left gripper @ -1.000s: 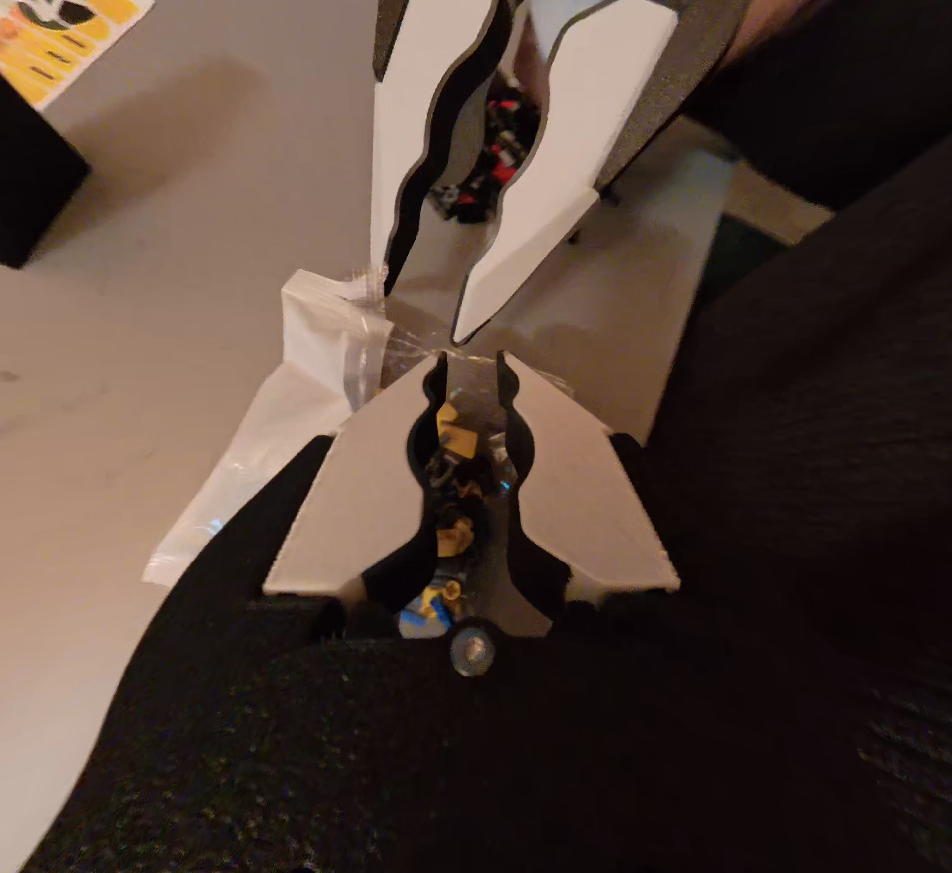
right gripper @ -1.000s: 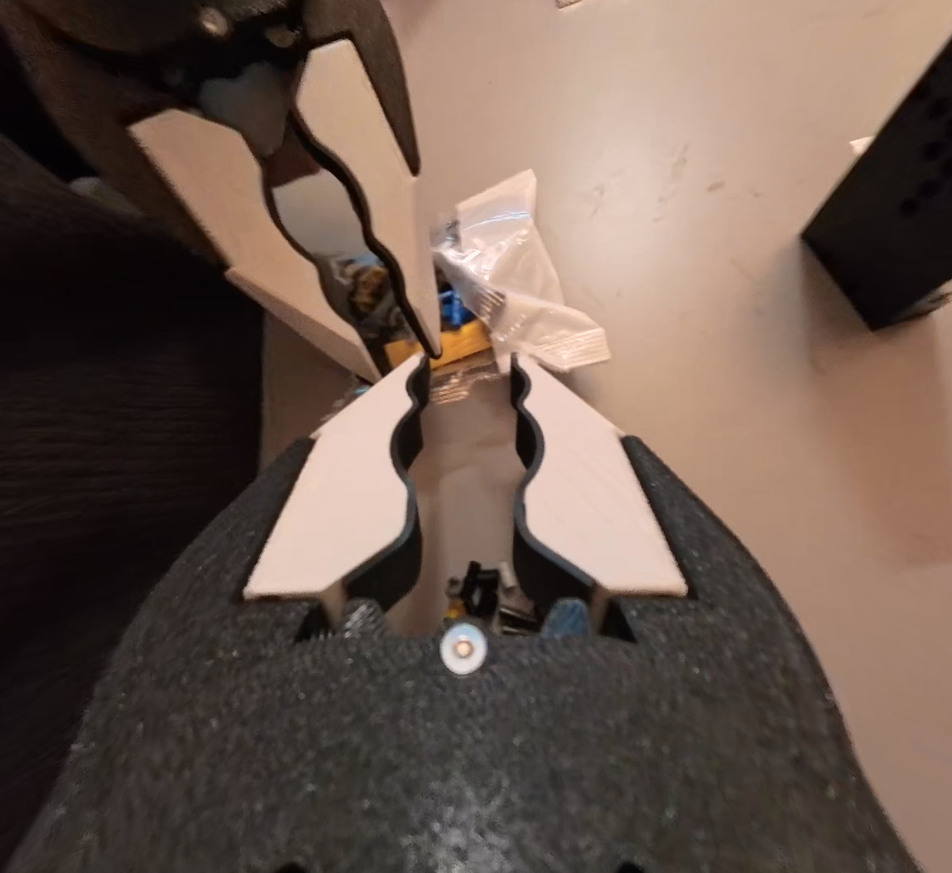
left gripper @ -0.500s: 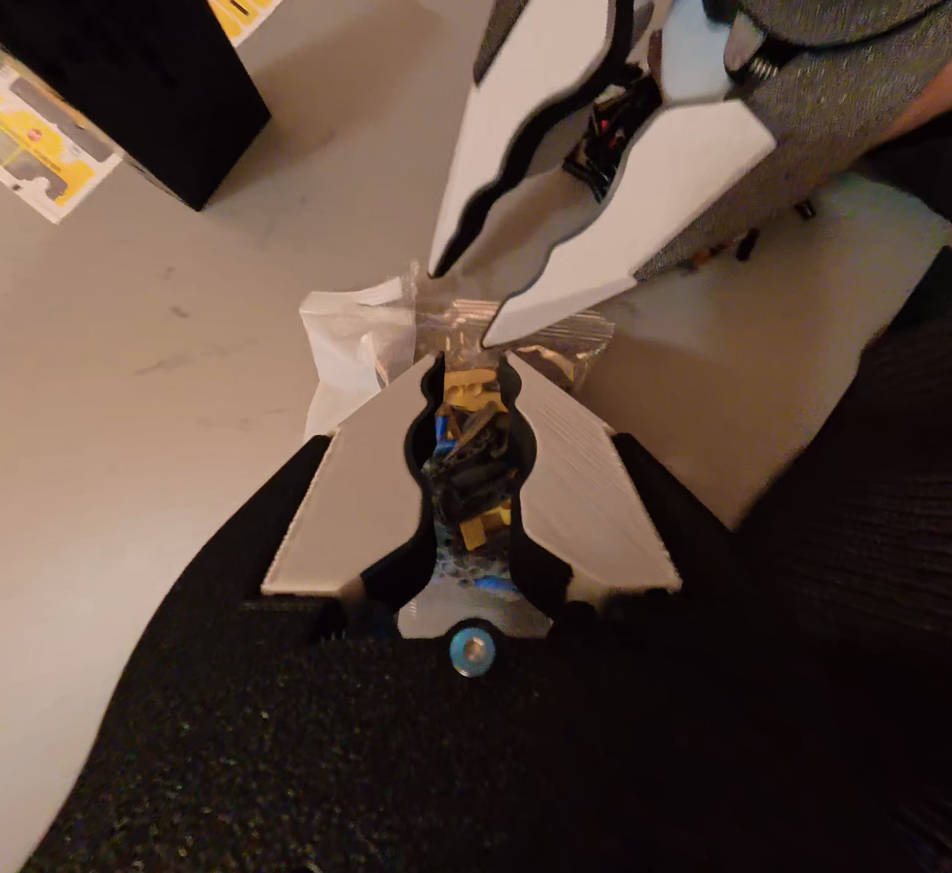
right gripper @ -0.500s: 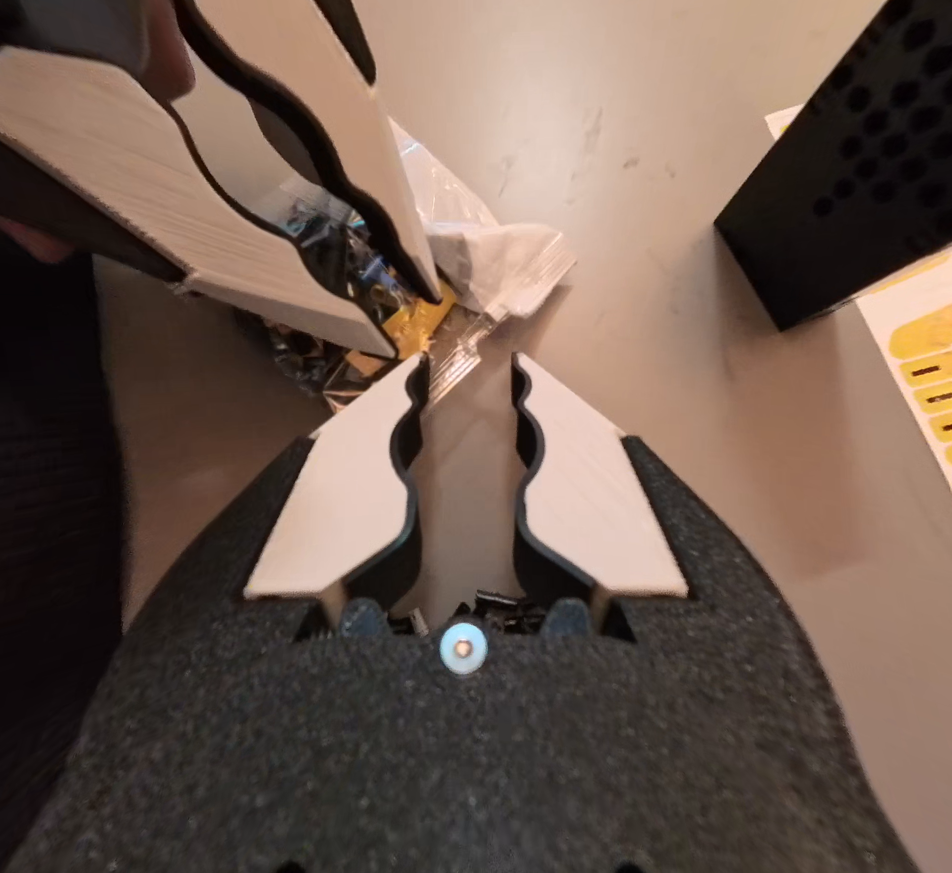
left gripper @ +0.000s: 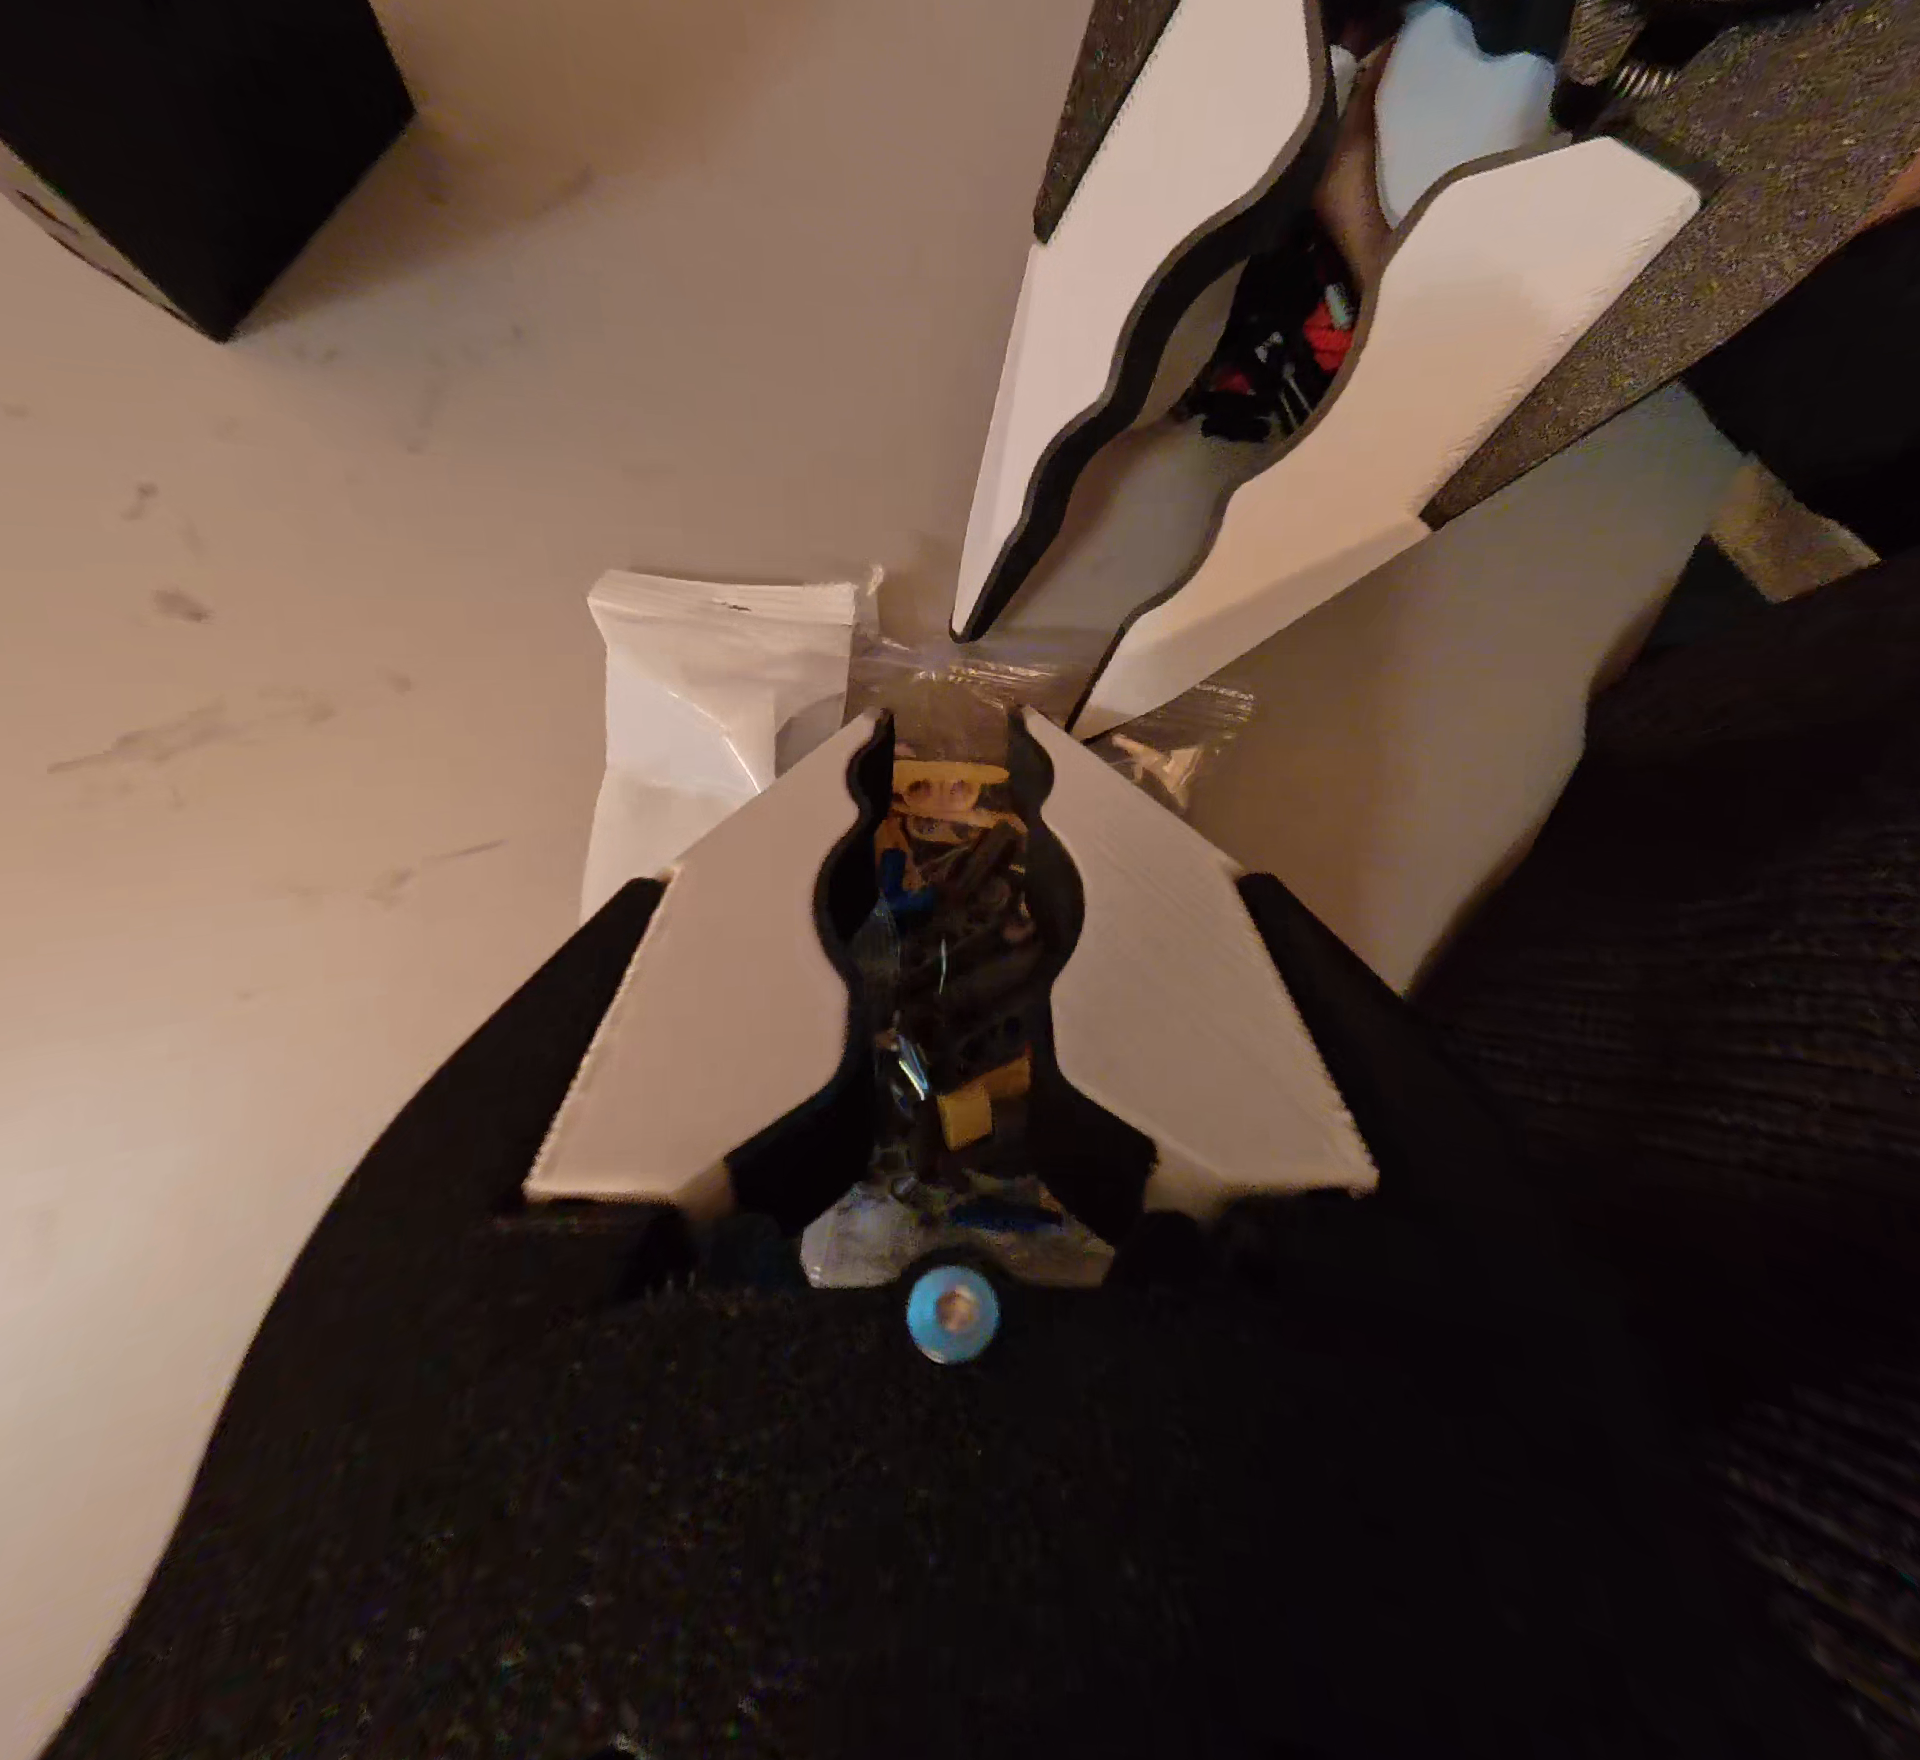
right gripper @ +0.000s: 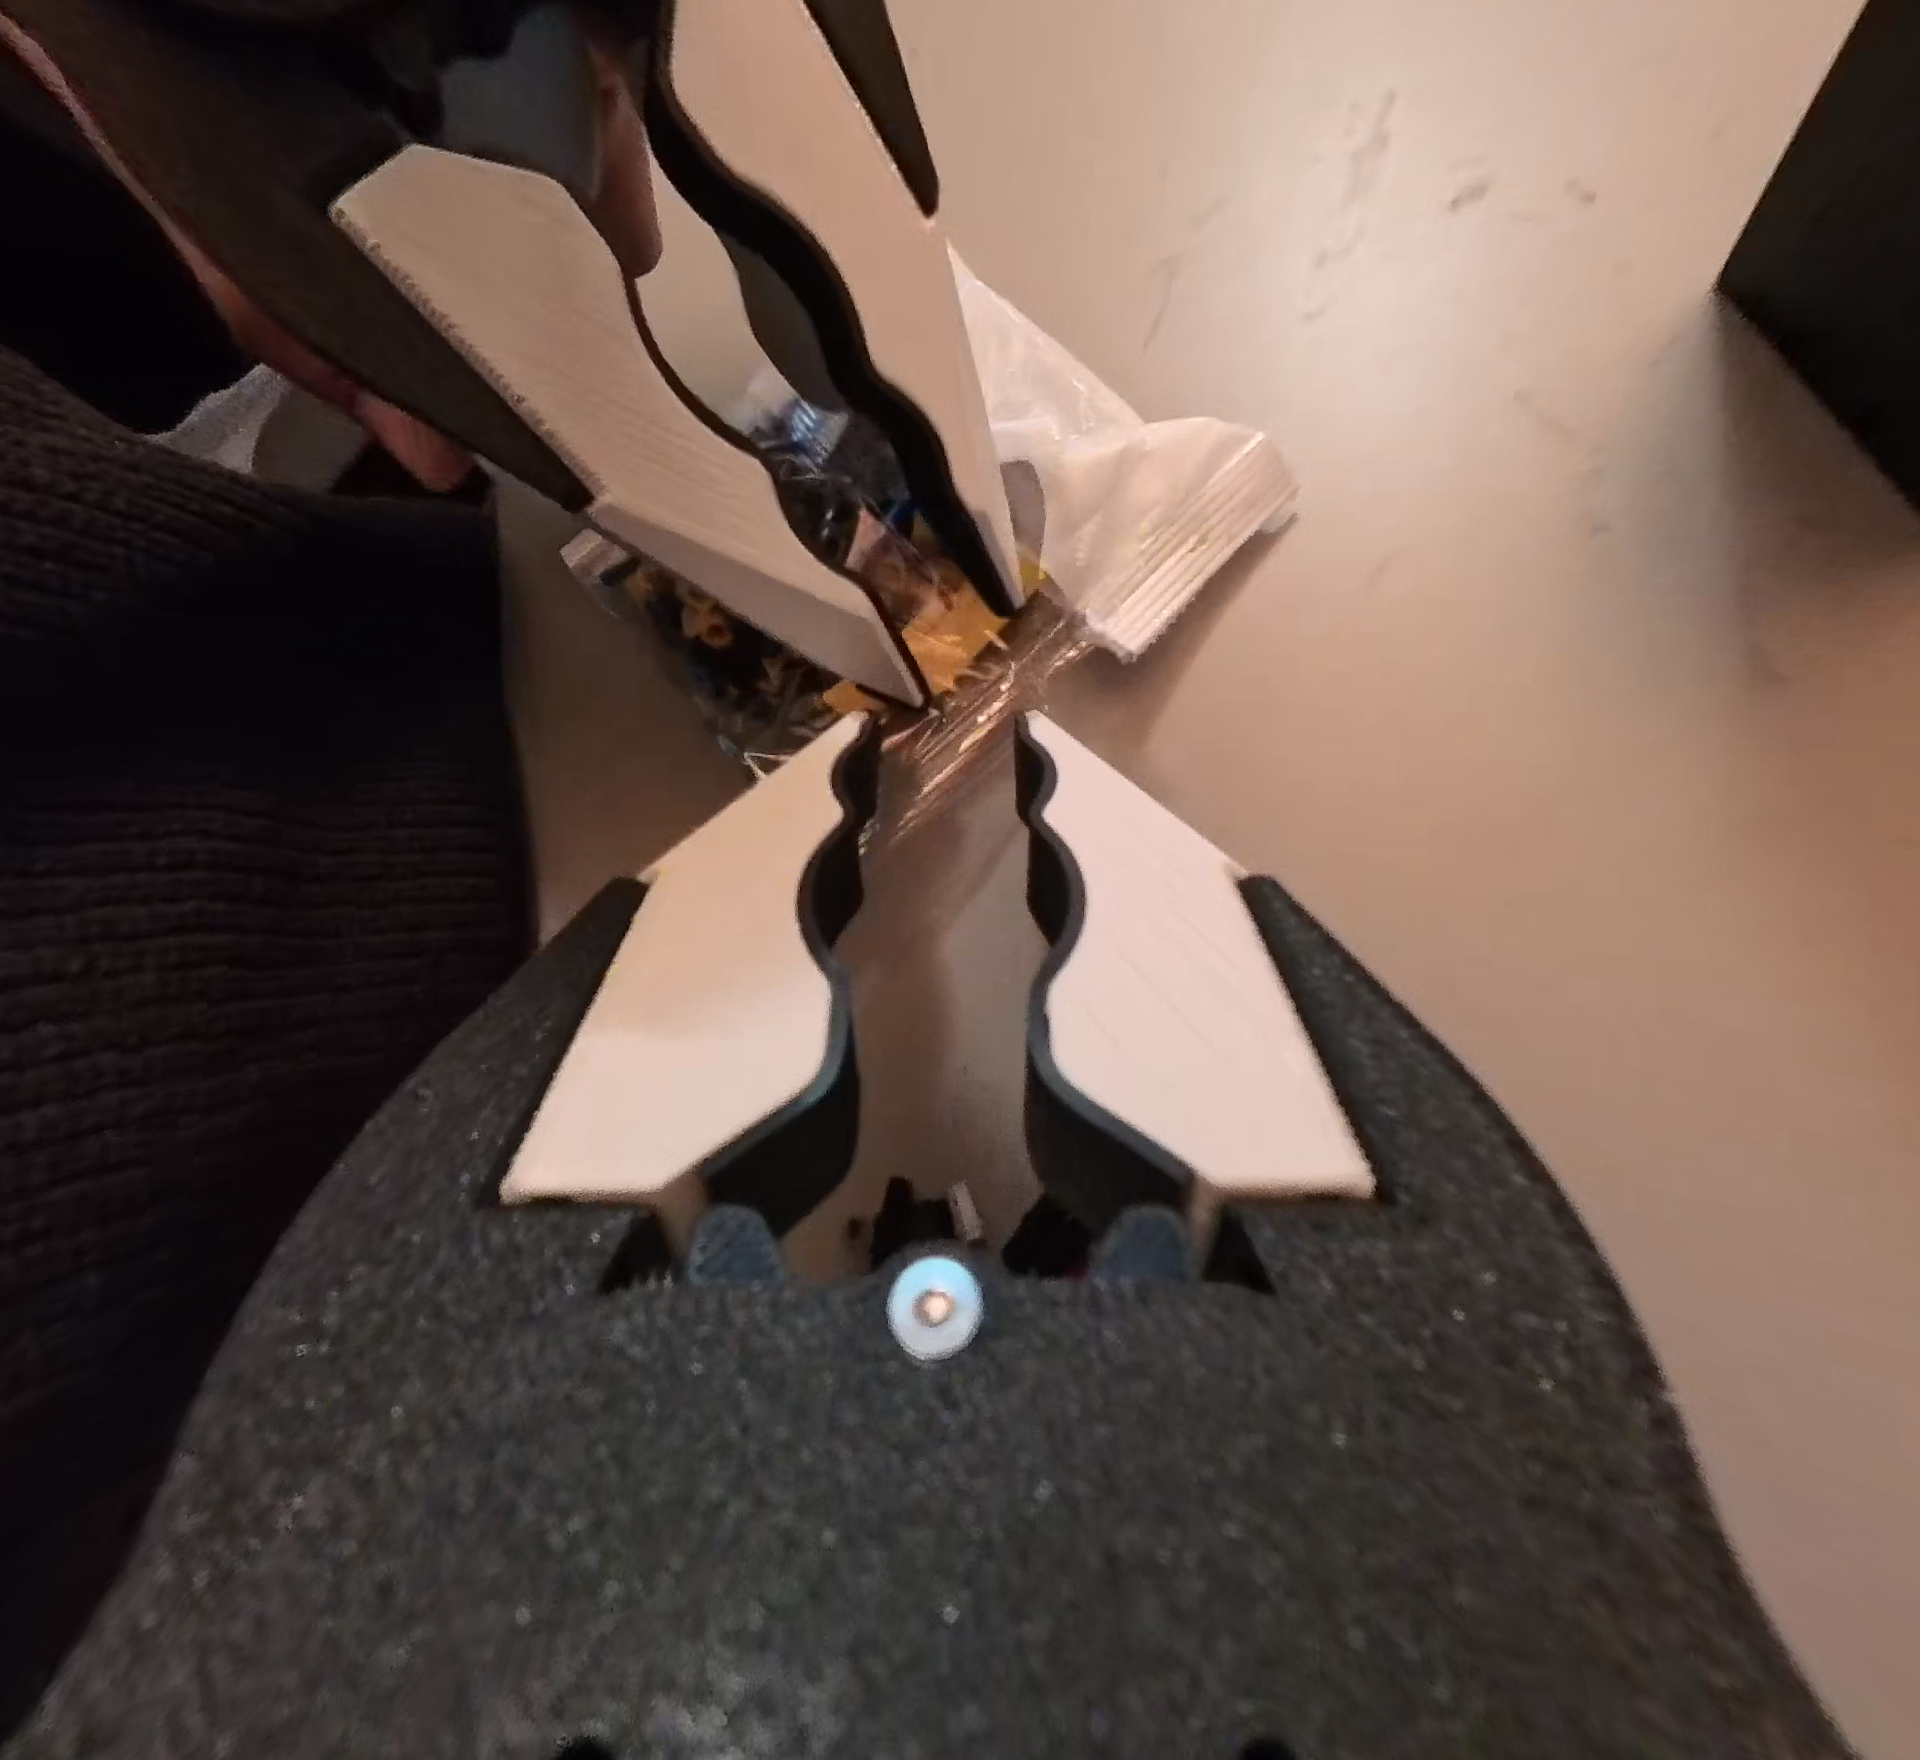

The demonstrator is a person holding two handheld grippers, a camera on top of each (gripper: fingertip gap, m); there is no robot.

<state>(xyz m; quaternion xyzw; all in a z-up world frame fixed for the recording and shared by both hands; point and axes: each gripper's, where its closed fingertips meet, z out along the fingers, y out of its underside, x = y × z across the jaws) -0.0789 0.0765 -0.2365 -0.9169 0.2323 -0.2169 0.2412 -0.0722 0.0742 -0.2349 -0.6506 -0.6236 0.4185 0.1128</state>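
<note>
A clear zip bag (left gripper: 954, 889) of small yellow, blue and black toy pieces lies on the beige table (left gripper: 312, 775). My left gripper (left gripper: 954, 725) hangs right over it, its fingers a narrow gap apart, with the bag showing through the gap. My right gripper (right gripper: 943, 728) faces it from the other side, also slightly apart, with the bag's clear top strip (right gripper: 961, 736) lying between its tips. Each gripper shows in the other's view, the right one (left gripper: 1027, 680) and the left one (right gripper: 961, 656), tips almost meeting over the bag. A white sealed packet (left gripper: 707, 671) lies against the bag and also shows in the right wrist view (right gripper: 1174, 505).
A black box (left gripper: 156, 100) stands at the far left of the table and also shows at the right edge of the right wrist view (right gripper: 1849, 256). Red and black small pieces (left gripper: 1299, 349) lie behind the right gripper. A dark knitted sleeve (right gripper: 208, 775) fills the side nearest the person. Only a small space, under 4 cm, lies between the two pairs of fingers.
Both grippers have drawn closer together over the bag's top edge. The right gripper's fingers have narrowed a little. The black box has slid toward the frame edges in both views.
</note>
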